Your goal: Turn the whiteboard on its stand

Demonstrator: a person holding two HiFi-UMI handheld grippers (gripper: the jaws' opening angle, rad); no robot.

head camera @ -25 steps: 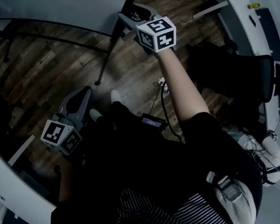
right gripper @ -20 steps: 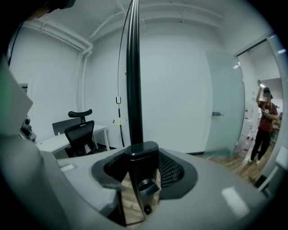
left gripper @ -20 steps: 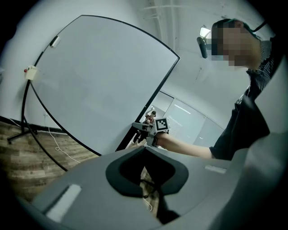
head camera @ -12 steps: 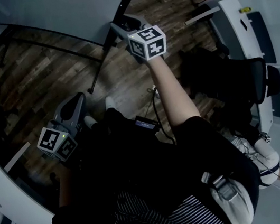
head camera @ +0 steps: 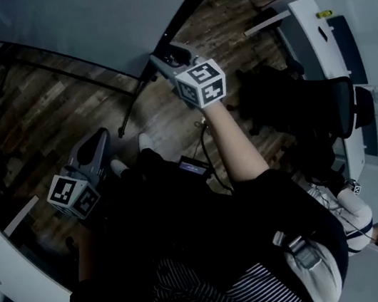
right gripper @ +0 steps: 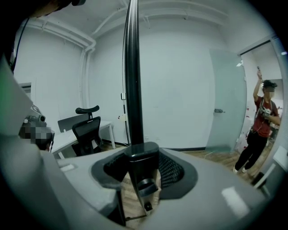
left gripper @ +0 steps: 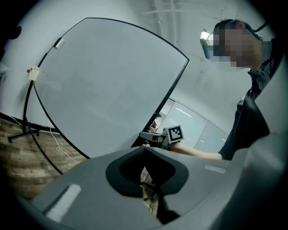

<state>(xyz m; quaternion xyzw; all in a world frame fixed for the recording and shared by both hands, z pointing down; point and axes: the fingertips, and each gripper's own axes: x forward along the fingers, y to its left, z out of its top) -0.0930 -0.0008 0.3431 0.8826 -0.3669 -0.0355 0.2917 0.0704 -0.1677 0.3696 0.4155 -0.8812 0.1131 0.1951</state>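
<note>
right gripper [head camera: 163, 60] clamped on the whiteboard's [head camera: 79, 21] black frame edge [right gripper: 131, 81]; left gripper [left gripper: 144, 151] jaws pinched together, empty, off the board.

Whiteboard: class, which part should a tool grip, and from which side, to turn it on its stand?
Grip the black side frame of the whiteboard, coming in edge-on from beside it. The panel is too broad and flat to pinch; this upright bar is slim enough for the jaws and lies at the board's edge, likely giving leverage. The right tool grips it.
</note>
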